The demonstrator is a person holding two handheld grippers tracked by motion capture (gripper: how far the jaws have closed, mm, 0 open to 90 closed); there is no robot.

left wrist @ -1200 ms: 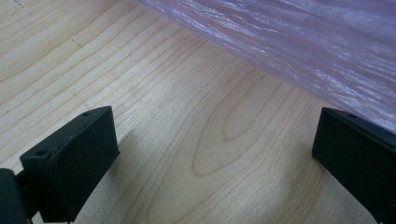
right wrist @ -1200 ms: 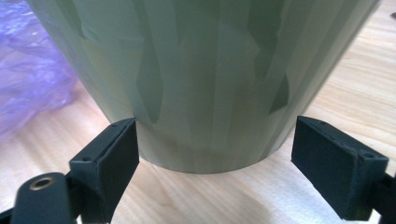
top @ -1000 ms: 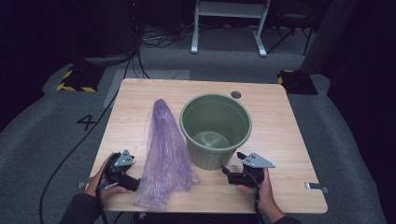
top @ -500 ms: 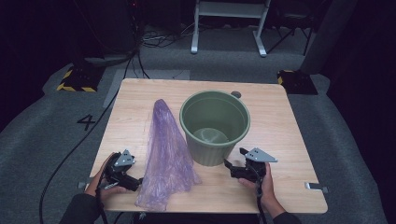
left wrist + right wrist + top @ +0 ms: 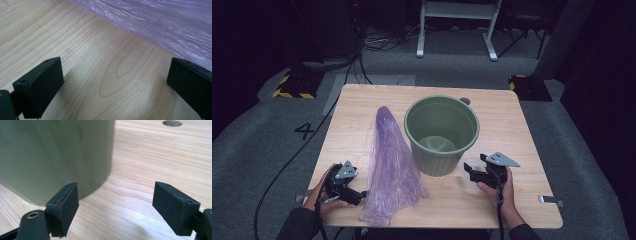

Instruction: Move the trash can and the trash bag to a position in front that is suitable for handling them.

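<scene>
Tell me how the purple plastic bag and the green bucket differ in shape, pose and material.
The purple plastic bag lies flat and crumpled on the wooden table; the green bucket stands upright with its mouth open. The bag is thin, translucent film, the bucket rigid and opaque. The bag tapers to a point at its far end; the bucket is round. Both rest on the table, side by side.

We noted a light wooden table (image 5: 362, 107) standing on grey carpet (image 5: 267, 150) marked "4" (image 5: 305, 131). A white metal frame (image 5: 458, 10) stood far off; hazard-striped blocks (image 5: 292, 86) lay left. The surroundings were dark.
</scene>
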